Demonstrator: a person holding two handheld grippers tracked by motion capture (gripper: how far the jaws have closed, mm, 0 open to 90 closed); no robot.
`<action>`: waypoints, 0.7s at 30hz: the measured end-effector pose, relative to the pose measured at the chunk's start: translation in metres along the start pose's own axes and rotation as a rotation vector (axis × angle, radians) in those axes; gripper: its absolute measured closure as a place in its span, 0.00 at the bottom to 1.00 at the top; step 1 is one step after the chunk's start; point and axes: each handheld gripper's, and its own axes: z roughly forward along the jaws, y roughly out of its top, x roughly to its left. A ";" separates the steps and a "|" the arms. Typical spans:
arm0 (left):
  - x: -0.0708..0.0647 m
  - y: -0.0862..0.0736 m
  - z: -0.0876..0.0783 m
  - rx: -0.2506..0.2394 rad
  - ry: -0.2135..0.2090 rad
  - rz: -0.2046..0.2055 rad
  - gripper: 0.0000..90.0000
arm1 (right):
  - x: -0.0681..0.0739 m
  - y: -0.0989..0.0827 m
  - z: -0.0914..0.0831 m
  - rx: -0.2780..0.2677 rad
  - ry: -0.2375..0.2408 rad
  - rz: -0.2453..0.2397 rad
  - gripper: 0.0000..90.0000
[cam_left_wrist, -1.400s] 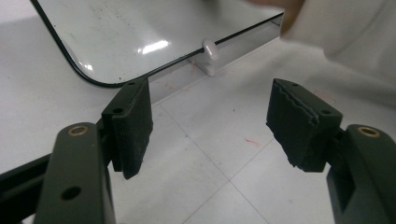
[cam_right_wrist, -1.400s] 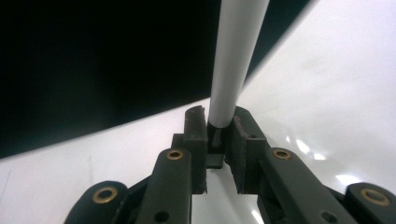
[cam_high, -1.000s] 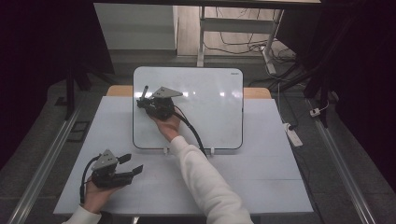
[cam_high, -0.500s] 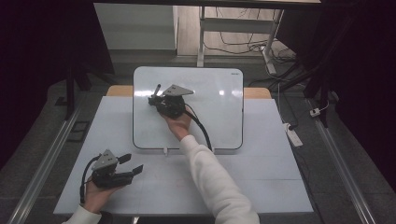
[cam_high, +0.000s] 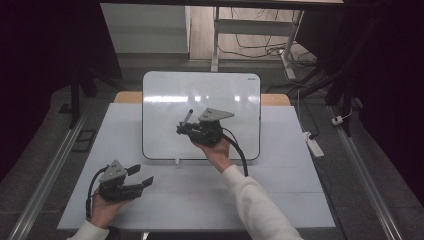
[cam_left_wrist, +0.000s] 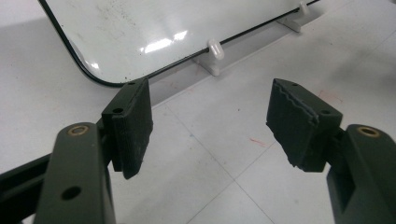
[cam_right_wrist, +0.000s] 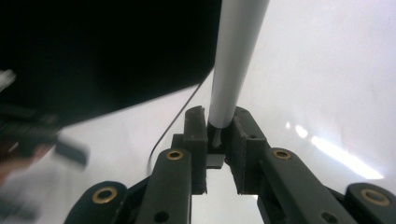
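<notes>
marker (cam_right_wrist: 236, 60) clamped in right gripper (cam_right_wrist: 219, 128) — over whiteboard (cam_high: 165, 100), upright

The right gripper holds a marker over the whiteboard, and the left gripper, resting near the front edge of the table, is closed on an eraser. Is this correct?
Not fully. The left gripper holds nothing: the left gripper view shows its jaws wide apart with bare table between them. The rest stands: the right gripper is shut on the marker over the whiteboard.
</notes>
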 end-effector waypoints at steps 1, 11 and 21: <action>0.000 0.000 0.000 0.000 0.002 0.000 0.36 | 0.002 -0.004 -0.007 0.012 0.004 -0.002 0.86; 0.002 0.001 0.000 -0.022 0.032 -0.003 0.36 | 0.008 -0.035 -0.060 0.093 0.027 0.051 0.86; -0.006 0.013 -0.001 -0.053 0.036 0.030 0.35 | 0.012 -0.055 -0.079 0.138 0.061 0.080 0.86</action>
